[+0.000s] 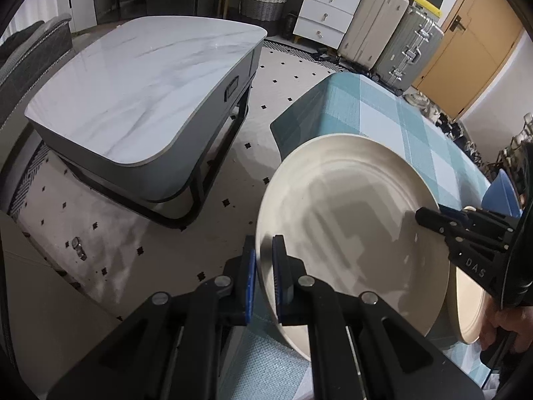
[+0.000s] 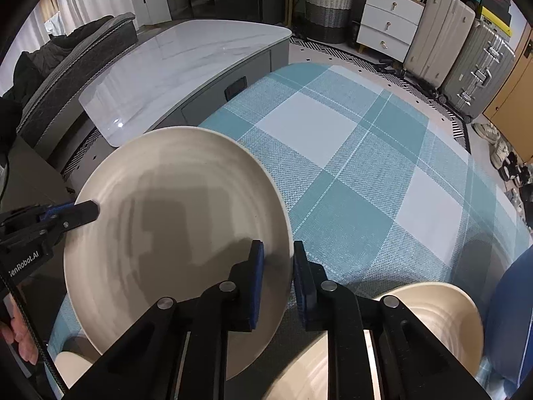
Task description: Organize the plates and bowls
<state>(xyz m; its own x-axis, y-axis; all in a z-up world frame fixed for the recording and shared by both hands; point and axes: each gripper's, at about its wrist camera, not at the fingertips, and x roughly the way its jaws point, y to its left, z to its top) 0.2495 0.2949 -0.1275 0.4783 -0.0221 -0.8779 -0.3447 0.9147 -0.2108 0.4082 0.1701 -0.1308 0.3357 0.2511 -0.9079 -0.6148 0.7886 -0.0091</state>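
Note:
Both grippers grip one large cream plate [image 1: 349, 220], which overhangs the left edge of the teal checked table [image 2: 366, 166]. In the left wrist view my left gripper [image 1: 264, 251] is shut on the plate's left rim. My right gripper [image 1: 424, 216] bites the opposite rim. In the right wrist view the plate [image 2: 176, 233] fills the left half and my right gripper [image 2: 278, 251] straddles its right rim, one pad on top and one outside. The left gripper [image 2: 90, 211] pinches the far rim. A second cream dish [image 2: 433, 316] lies under the right gripper, and a blue dish [image 2: 513, 316] is at the right edge.
A marble-topped coffee table [image 1: 133, 93] stands to the left across a strip of tiled floor. Suitcases [image 2: 466, 43], a white drawer unit [image 2: 386, 23] and a woven basket [image 2: 328, 10] line the far wall. Another cream dish [image 2: 66, 366] peeks out at the lower left, near a hand [image 2: 20, 343].

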